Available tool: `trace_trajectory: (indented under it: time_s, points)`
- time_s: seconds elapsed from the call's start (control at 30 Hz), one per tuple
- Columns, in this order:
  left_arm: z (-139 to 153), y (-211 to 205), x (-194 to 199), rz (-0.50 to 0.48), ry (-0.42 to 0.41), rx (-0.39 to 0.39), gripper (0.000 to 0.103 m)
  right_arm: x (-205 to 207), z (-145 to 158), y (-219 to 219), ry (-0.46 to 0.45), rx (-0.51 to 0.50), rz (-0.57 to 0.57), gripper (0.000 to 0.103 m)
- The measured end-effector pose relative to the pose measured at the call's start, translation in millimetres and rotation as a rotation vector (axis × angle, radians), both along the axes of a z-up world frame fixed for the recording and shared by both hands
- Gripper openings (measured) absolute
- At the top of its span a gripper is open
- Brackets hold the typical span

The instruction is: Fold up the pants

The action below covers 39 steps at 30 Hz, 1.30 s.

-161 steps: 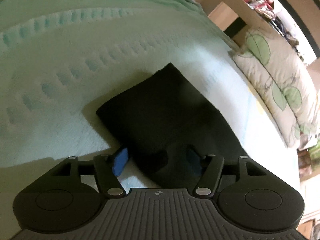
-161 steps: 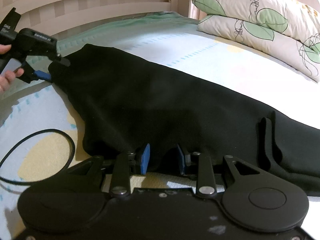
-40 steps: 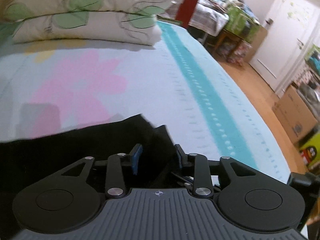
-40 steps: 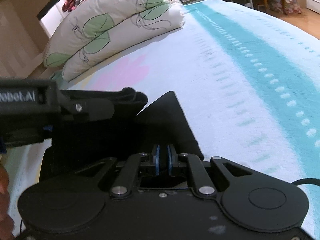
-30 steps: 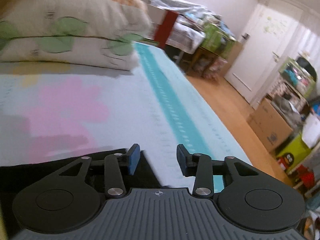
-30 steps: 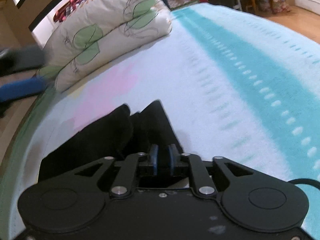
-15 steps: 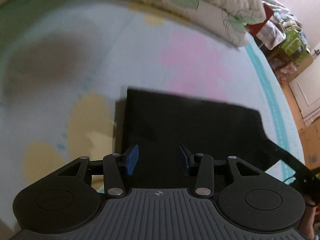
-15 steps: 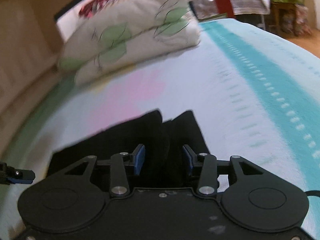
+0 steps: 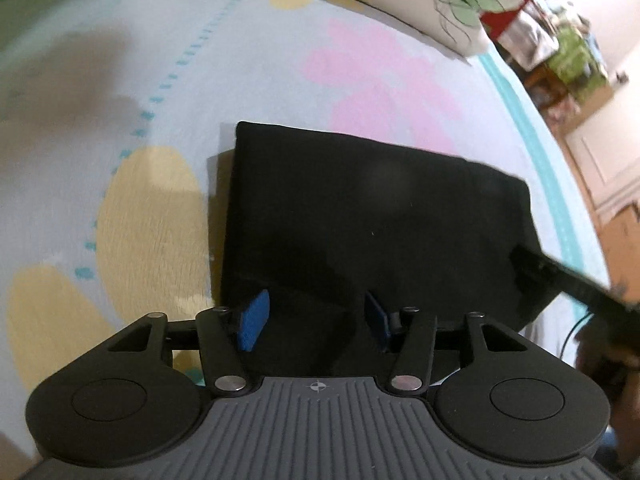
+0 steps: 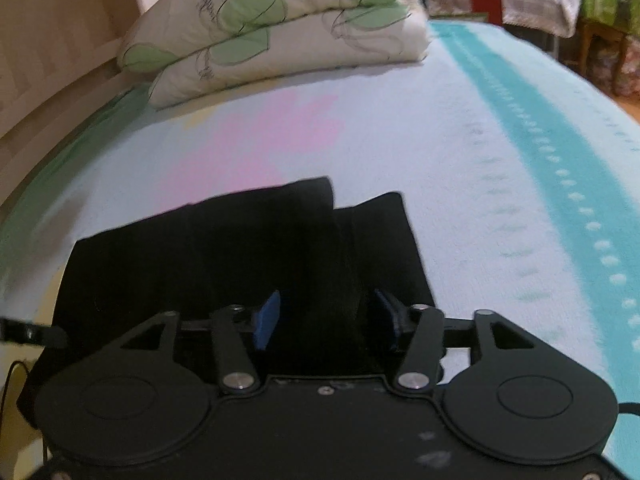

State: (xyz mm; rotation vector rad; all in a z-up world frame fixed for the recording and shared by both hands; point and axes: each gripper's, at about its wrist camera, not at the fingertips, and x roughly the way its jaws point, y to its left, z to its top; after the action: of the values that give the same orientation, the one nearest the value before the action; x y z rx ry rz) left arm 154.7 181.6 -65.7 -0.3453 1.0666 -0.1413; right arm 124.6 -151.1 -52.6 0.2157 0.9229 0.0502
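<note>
Pants (image 9: 360,216) look folded into a neat block on the bed (image 10: 480,168), maybe one fold left. Left gripper (image 9: 316,320) and right gripper (image 10: 326,320) are opening right above them, gripping nothing.

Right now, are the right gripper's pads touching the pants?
Apart. In the right wrist view the right gripper is opening, and its blue pads stand clear on either side of a raised fold of the pants.

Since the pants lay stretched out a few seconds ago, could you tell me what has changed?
The black pants were folded over into a compact rectangle. The right gripper, clamped a second ago, has let go and is opening; the left gripper is opening too. The pillows stayed put.
</note>
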Motion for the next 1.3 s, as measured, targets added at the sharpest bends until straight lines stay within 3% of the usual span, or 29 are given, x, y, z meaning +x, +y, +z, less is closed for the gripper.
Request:
trace_trajectory:
  time_s: [0.13,0.17,0.27,0.37,0.5,0.67,0.77,0.87,0.93,0.97,1.0,1.13,1.23,1.3]
  points:
    - [1.2,13.4,-11.2,0.015,-0.006,-0.007,0.051,3.3,0.2,1.7,0.009,-0.014,0.051,0.061]
    - [1.3,12.4,-11.6,0.016,-0.010,-0.001,0.051,2.6,0.2,3.3,0.004,-0.028,0.059,0.057]
    - [3.6,10.7,-16.0,0.024,-0.023,0.013,0.051,-4.4,3.0,11.3,-0.029,-0.123,0.078,0.028]
    - [6.7,11.9,-18.0,0.035,-0.039,-0.002,0.051,-13.1,16.6,11.9,-0.111,-0.134,0.071,0.010]
    - [17.3,13.1,-25.0,0.044,-0.085,-0.034,0.051,-29.5,38.1,19.5,-0.248,-0.180,0.087,0.004]
    - [31.1,9.5,-31.7,0.029,-0.169,0.000,0.052,-36.7,44.4,25.5,-0.289,-0.290,0.070,0.004]
    - [28.8,4.5,-29.8,0.015,-0.171,0.035,0.052,-29.3,32.8,14.8,-0.222,-0.320,0.011,0.004]
    - [12.1,3.0,-21.2,0.025,-0.094,0.045,0.052,-15.5,13.4,4.4,-0.073,-0.272,-0.005,0.010]
    - [-3.6,0.0,-12.9,0.008,0.001,0.111,0.052,-17.0,14.1,-0.6,-0.084,-0.248,-0.048,0.018]
    - [-4.6,-3.3,-12.5,-0.001,0.000,0.179,0.052,-19.0,16.9,-1.9,-0.089,-0.249,-0.068,0.023]
    - [-3.6,-3.9,-12.4,-0.010,0.001,0.196,0.051,-21.2,20.4,-1.4,-0.097,-0.264,-0.087,0.024]
    - [14.5,3.9,-10.9,0.051,-0.071,0.073,0.052,-35.0,40.4,12.6,-0.231,-0.307,-0.045,0.030]
    - [24.0,-3.1,-1.2,0.051,-0.154,0.107,0.053,-25.1,41.6,22.7,-0.249,-0.287,0.008,0.034]
    - [18.3,-8.8,7.3,0.033,-0.155,0.146,0.054,-14.5,31.2,31.1,-0.210,-0.319,0.047,0.035]
